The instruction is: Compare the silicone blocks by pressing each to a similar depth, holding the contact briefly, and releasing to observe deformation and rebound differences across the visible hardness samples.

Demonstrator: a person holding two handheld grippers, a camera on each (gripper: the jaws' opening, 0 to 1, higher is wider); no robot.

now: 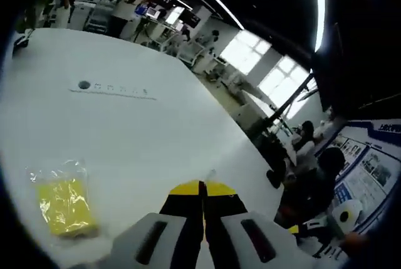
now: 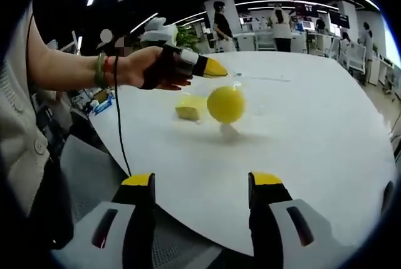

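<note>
The white table (image 2: 326, 131) carries the samples near its edge on the person's side. In the right gripper view a round yellow ball (image 2: 226, 104) hangs just under the tip of the left gripper (image 2: 215, 68); it seems wrapped in clear plastic, and a thin bit of that plastic appears to be pinched in the tip. In the left gripper view the two yellow-tipped jaws are pressed together with no gap. Whether the ball touches the table I cannot tell; a small pale shape lies just under it.

I judge the ball light and soft, since it hangs from so small a hold. The wrap looks slippery, so pressing should go on the ball's body, not on the film.

The smaller yellow block (image 1: 64, 205), also in a clear bag, lies flat on the table. It probably dents easily; press it from above at the middle.

The right gripper (image 2: 203, 181) holds nothing, its jaws wide apart, near the table edge.
</note>
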